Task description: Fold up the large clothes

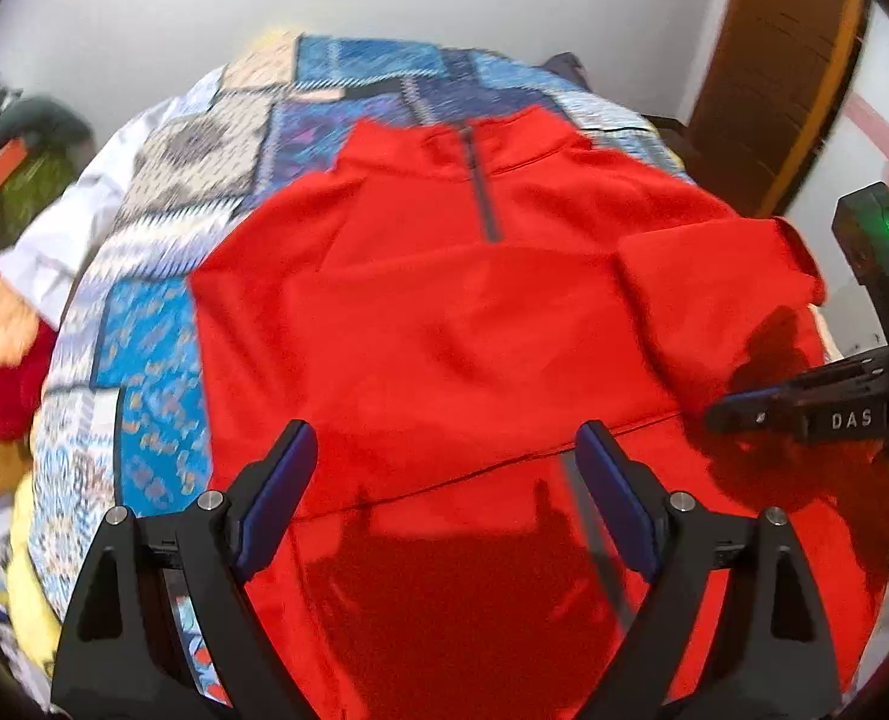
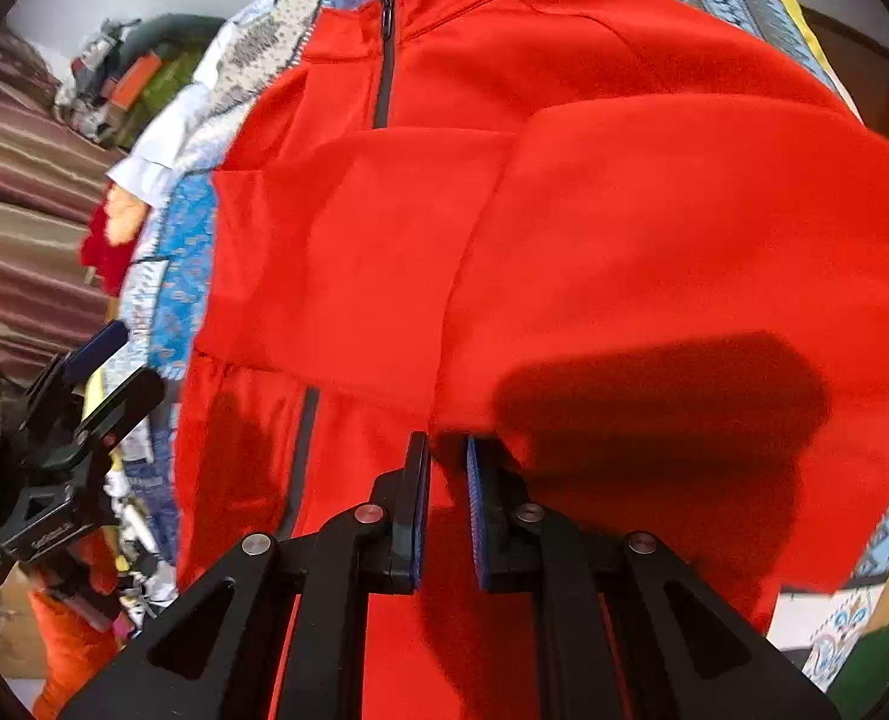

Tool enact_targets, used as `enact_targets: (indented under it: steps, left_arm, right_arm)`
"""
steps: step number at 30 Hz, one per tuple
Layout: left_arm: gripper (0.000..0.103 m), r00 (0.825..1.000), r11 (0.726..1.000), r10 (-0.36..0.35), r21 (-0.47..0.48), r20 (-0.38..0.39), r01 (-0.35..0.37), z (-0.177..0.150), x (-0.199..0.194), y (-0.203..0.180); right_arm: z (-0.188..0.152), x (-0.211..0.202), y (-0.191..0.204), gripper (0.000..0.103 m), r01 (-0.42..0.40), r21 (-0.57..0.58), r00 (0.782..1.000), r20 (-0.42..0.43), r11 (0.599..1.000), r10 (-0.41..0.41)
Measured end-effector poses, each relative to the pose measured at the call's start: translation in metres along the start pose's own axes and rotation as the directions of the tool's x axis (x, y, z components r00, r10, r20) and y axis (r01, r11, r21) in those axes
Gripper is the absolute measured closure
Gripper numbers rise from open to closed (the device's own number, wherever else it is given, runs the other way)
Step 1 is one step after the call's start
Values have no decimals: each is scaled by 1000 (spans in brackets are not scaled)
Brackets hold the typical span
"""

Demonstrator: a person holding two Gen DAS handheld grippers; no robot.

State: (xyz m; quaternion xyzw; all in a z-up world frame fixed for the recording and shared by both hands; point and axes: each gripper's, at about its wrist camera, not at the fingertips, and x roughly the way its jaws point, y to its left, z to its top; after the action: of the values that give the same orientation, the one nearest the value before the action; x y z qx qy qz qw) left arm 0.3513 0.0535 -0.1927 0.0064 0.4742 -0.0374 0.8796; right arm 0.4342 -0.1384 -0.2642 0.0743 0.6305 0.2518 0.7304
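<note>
Two hand-held grippers (image 1: 447,456) (image 2: 449,468), one red pullover (image 1: 444,312)

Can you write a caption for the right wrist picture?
Right gripper pinches a fold of the red pullover on the patchwork quilt.

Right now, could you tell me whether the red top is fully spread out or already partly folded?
Partly folded: the red top lies on the patchwork bedspread with one sleeve laid across its front.

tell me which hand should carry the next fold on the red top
Right, probably. The right tool is shut on a red flap of the top, already lifted over the body. The left tool is open above the hem, holding nothing.
</note>
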Motion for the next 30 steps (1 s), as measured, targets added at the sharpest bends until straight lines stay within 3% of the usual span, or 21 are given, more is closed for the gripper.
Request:
enact_targets:
  steps: [7, 12, 15, 19, 23, 28, 29, 30]
  left_arm:
    - [14, 999, 994, -33, 108, 29, 30, 33, -5, -55]
    - [14, 994, 981, -110, 162, -8, 110, 59, 8, -107]
    - [14, 990, 967, -137, 211, -33, 141, 70, 21, -143]
    - [14, 985, 939, -153, 300, -81, 170, 78, 44, -203]
    - [14, 980, 900, -158, 391, -118, 193, 79, 68, -256]
    - [14, 976, 882, -148, 425, -157, 202, 83, 98, -297]
    - [18, 977, 880, -144, 430, -159, 200, 83, 104, -303]
    - [30, 978, 878, -139, 436, -158, 196, 83, 107, -307]
  right_arm:
    - [-25, -43, -16, 95, 91, -40, 986, 141, 995, -84]
    - [-48, -106, -52, 95, 255, 13, 920, 303, 967, -247]
    - [-61, -138, -82, 95, 296, 76, 885, 352, 952, -303]
    - [-75, -163, -122, 95, 311, 170, 859, 370, 935, -353]
    - [-85, -172, -152, 95, 288, 231, 860, 364, 929, -357]
    - [-92, -163, -173, 95, 270, 272, 868, 345, 924, -356]
    - [-93, -160, -178, 95, 260, 279, 873, 340, 924, -349]
    - [-92, -157, -179, 95, 254, 282, 877, 337, 925, -343]
